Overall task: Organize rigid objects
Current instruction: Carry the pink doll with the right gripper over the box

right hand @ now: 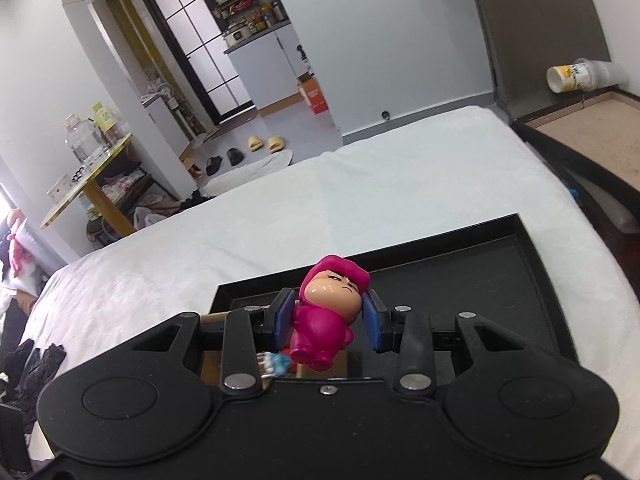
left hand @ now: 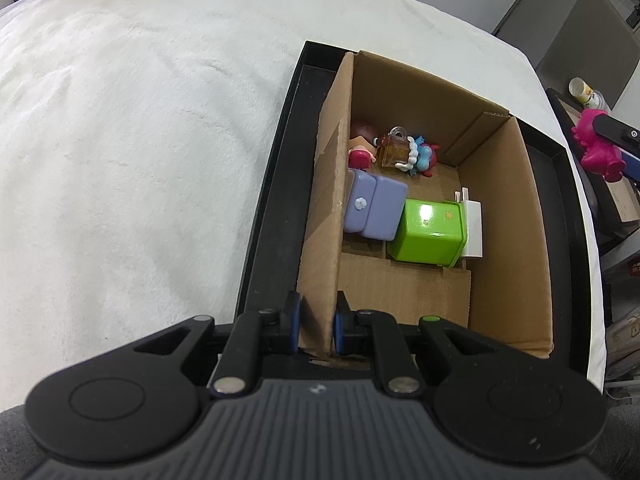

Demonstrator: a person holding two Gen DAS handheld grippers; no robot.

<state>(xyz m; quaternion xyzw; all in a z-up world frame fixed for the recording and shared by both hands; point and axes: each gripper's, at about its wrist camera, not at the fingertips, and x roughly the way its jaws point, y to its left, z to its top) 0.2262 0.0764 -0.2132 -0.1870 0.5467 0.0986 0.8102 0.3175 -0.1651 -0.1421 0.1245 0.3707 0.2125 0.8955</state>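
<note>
Most of the sorting looks done. The cardboard box [left hand: 500, 208] stands inside a shallow black tray [left hand: 272, 184] near the right edge of the white bed [left hand: 140, 140], and it already holds several things: a lilac case [left hand: 376, 210] against the box's left wall, a green tin [left hand: 432, 236] just beside it with a small white piece [left hand: 474, 228] touching its far side, and, toward the box's far corner, a cluster of small figures with a clear amber bottle [left hand: 394, 148] lying among them (exactly how many figures is hard to tell, since they overlap).

The left gripper [left hand: 316, 328] is pinched right down on the near end of the box's left wall, one pad on each face of the cardboard; I judge it is steadying the box.

The right gripper [right hand: 330, 322] is closed partway on a magenta hooded figure [right hand: 320, 328], its blue pads [right hand: 282, 322] pressing the figure's sides, head up and feet hanging below the fingers. From the left wrist view the same figure shows in the air off the box's right side, beyond the tray's edge and clear of the box.

What is left, as far as can be seen: bring this figure over the opening and release it inside. The bed around the tray shows no other loose toys, so this may well be the last piece.
</note>
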